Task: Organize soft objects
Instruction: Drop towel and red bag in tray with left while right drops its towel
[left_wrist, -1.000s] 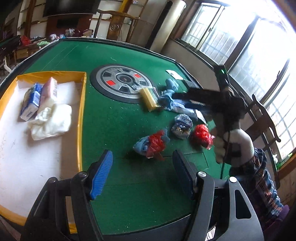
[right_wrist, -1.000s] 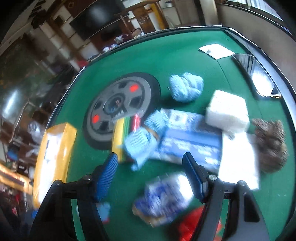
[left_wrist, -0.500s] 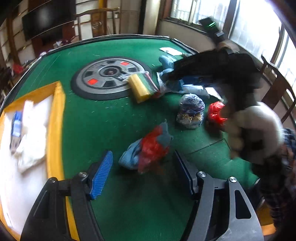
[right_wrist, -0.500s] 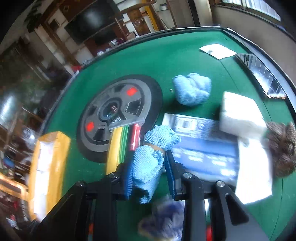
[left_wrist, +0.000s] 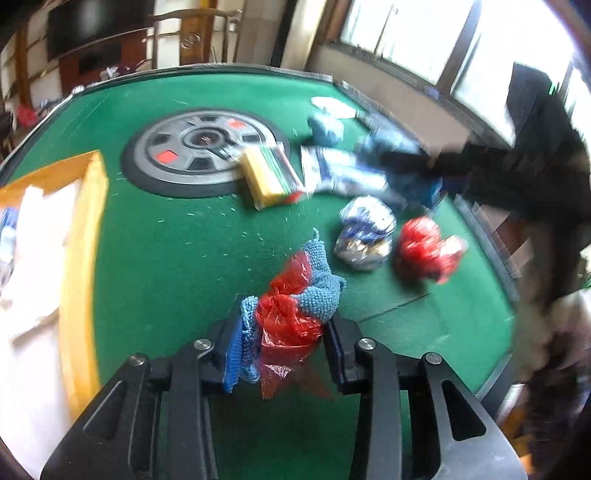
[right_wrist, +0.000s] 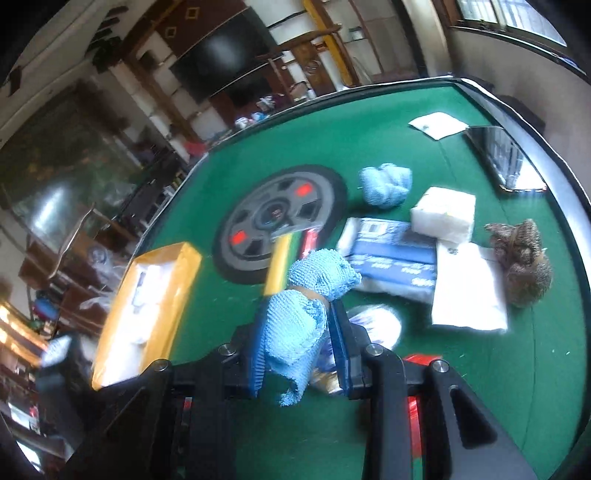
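Gripping blue-and-red cloth bundle (left_wrist: 295, 302) in left tongs (left_wrist: 282, 343), light-blue cloth (right_wrist: 299, 317) in right tongs (right_wrist: 299, 354)

I've got a green felt table (right_wrist: 406, 147): yellow-rimmed tray (right_wrist: 177, 291) at its left, sponge pack (left_wrist: 264, 177), white tissue pack (right_wrist: 443, 214), brown bundle (right_wrist: 521, 266).

Bright window (left_wrist: 399, 48) glare, fisheye-bent edges, perhaps motion blur at right.
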